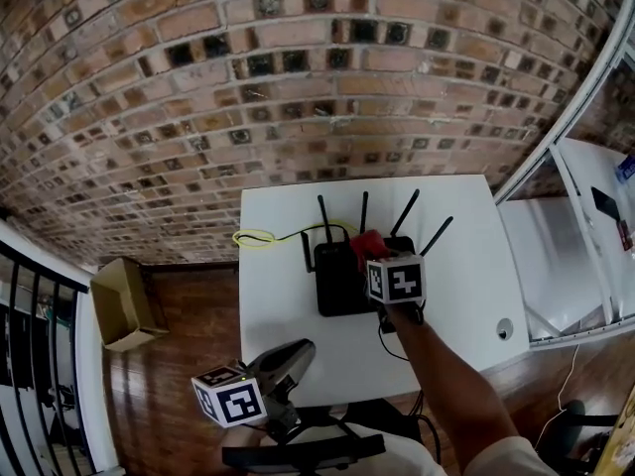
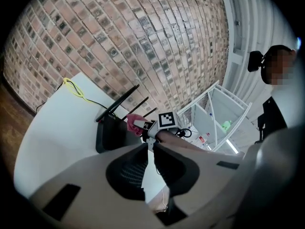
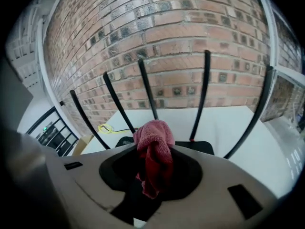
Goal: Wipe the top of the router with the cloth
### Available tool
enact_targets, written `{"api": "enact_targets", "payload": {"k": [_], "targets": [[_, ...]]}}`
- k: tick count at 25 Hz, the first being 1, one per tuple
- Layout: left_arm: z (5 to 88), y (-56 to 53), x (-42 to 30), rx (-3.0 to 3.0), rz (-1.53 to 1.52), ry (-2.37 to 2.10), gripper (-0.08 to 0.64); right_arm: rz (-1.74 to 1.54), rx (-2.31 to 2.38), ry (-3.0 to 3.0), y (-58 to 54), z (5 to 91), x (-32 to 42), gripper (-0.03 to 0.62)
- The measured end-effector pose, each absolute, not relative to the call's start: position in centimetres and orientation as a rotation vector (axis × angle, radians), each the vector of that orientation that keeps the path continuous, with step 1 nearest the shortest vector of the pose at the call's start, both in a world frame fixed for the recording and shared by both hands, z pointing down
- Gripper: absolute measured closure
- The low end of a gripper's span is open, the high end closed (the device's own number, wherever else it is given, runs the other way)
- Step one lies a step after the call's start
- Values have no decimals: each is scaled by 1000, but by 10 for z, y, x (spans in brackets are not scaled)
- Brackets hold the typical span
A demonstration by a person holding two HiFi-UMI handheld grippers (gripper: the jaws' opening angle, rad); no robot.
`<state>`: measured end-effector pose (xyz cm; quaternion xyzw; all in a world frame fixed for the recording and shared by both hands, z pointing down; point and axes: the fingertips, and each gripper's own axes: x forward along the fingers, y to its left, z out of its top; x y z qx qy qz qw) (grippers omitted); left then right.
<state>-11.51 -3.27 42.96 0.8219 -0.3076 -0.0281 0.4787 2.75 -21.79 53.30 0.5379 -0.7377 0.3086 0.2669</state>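
Right gripper (image 3: pixel 153 149): jaws clamped on the pink-red cloth (image 3: pixel 153 137) with no gap showing; the cloth is bunched, one wad sticking up past the fingertips and a tail hanging down between the jaws. From the head view the cloth sits over the rear right part of the router (image 1: pixel 340 278), just in front of the antenna bases; can't tell whether it actually touches the top. The router is black and lies flat on the white table (image 1: pixel 288 335), roughly mid-table, with its antennas (image 3: pixel 147 87) raised and fanned out along its back edge. The right gripper comes in from the router's front right, with the person's forearm (image 1: pixel 446 375) trailing back toward the router's near side. Left gripper (image 2: pixel 151 146): jaws together with only a hairline slit between the tips, nothing held; it sits well off the router's front left, over the table's near edge, pointing toward the router. A yellow cable (image 1: pixel 256 237) lies looped on the table at the router's rear left, its run leading in behind the router. The brick wall (image 1: pixel 298 87) stands directly behind the router; a cardboard box (image 1: pixel 124 303) is on the wooden floor, far to the router's left and off the table.
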Motion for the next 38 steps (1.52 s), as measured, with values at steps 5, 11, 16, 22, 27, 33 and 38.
{"api": "enact_targets", "payload": {"k": [5,11,16,22,27,33,38], "targets": [[431,-33,-104,2019,-39,-728,525,855,1538,-1897,-202,546,89,453],[439,-29,-93,2031,-39,-692,525,860,1595,-1813,-188,563,135,453],[434,-27,-87,2043,-46,-675,525,782,1613,-1766,-184,551,148,453],[434,-24,-91,2041,-40,-683,525,692,1544,-1659,-180,581,156,453],[437,-20,-97,2031,-36,-682,525,703,1539,-1667,-176,582,138,453],[434,-19,-99,2027,-42,-689,525,729,1496,-1723,-170,582,100,454],[435,-16,-102,2028,-40,-683,525,740,1441,-1772,-166,581,64,454]]}}
